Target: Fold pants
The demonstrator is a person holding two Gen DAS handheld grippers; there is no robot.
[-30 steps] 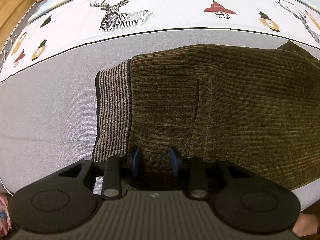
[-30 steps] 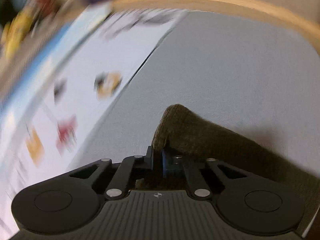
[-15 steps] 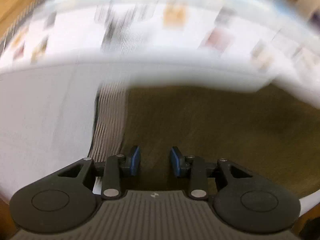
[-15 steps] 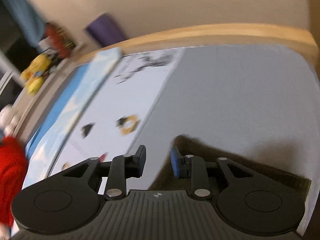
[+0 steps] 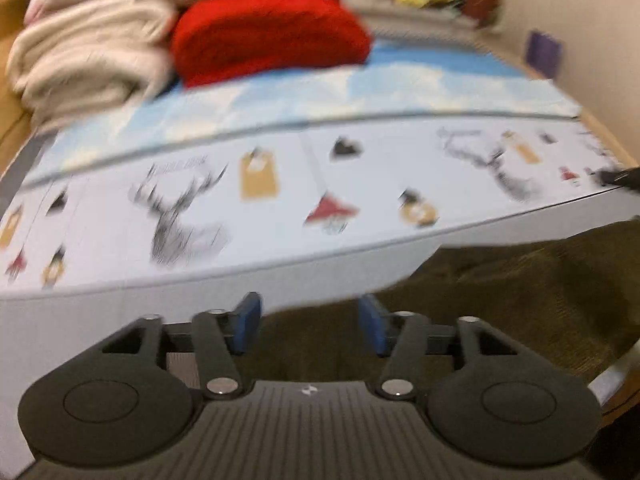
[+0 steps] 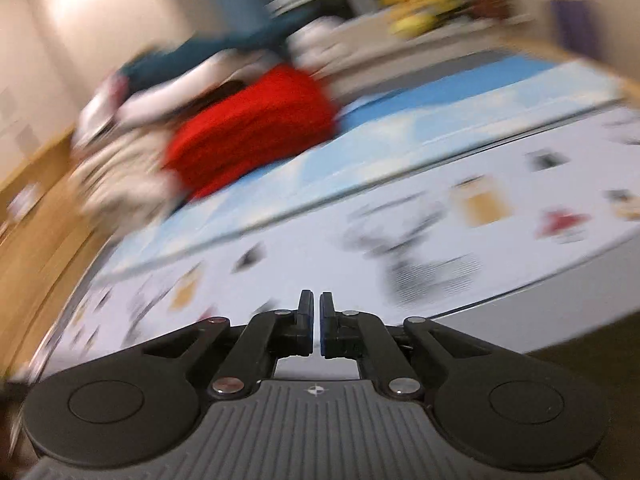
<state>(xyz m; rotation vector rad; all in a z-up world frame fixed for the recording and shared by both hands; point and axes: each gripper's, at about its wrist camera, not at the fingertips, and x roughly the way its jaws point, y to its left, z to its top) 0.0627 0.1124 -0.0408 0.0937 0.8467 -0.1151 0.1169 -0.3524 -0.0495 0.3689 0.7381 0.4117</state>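
Your left gripper (image 5: 308, 322) is released — its blue fingers (image 5: 245, 322) stand wide apart with nothing between them, raised just above the near edge of the pants (image 5: 520, 308). The pants, dark olive corduroy, lie on the grey strip of the bed (image 5: 80, 320) at the lower right of the left wrist view; how neatly the layers sit cannot be judged, since both views are smeared by motion. Your right gripper (image 6: 316, 322) is clenched, its fingers nearly touching with only a sliver of gap, and it grasps nothing. In the right wrist view only a dark corner at the lower right may be the garment.

Beyond the printed sheet (image 5: 280, 184) sit a red bundle (image 5: 272, 36) and a cream blanket (image 5: 84, 56), well apart from the work.

Judgement: neither tool holds cloth, so a fold appears to have been set down and a fresh grasp is the step in hand. To do it well, slow both tools until the views steady, open the right fingers before approaching, and take matching edges of the garment (both layers, not only the top one) so the next fold lands square.
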